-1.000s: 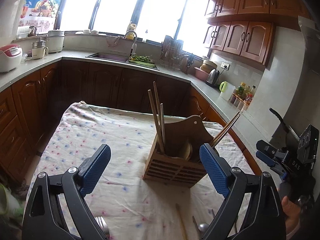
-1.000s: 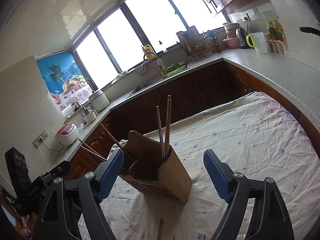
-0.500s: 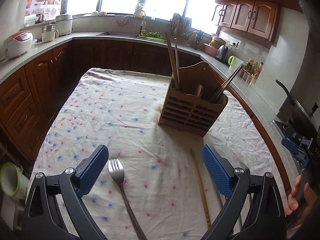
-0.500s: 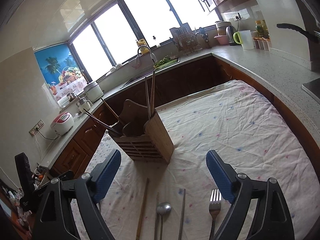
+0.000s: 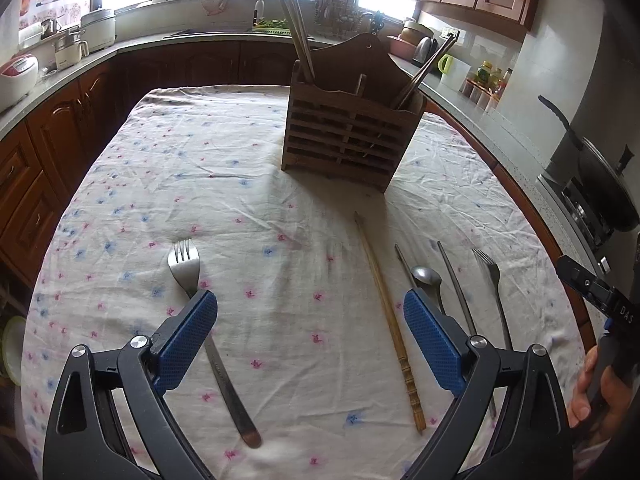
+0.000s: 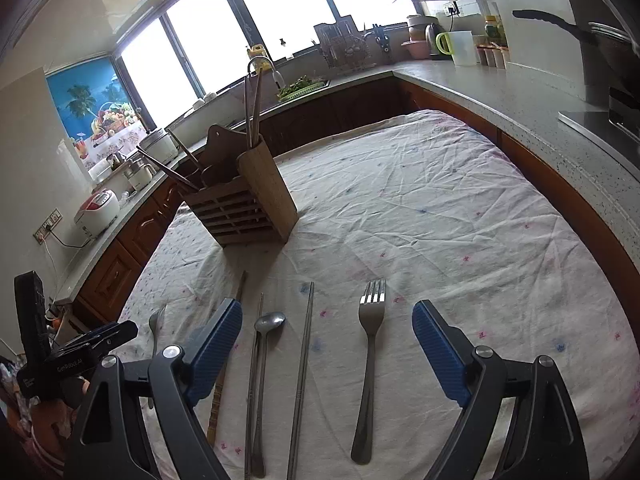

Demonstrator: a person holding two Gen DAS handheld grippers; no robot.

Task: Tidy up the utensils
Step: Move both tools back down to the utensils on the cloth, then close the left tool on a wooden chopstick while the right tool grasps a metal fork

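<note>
Fingers [image 6: 439, 344] apart (both pairs) over utensils [image 6: 303, 376]

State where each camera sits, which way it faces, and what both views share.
Left wrist: on the left tongs, angled down at the table; a fork lies by its open jaws; the hand gripping the right tongs shows at right.
Right wrist: on the right tongs, open, angled down over another fork, spoon and metal chopsticks.
Shared: wooden utensil holder, floral tablecloth.
</note>
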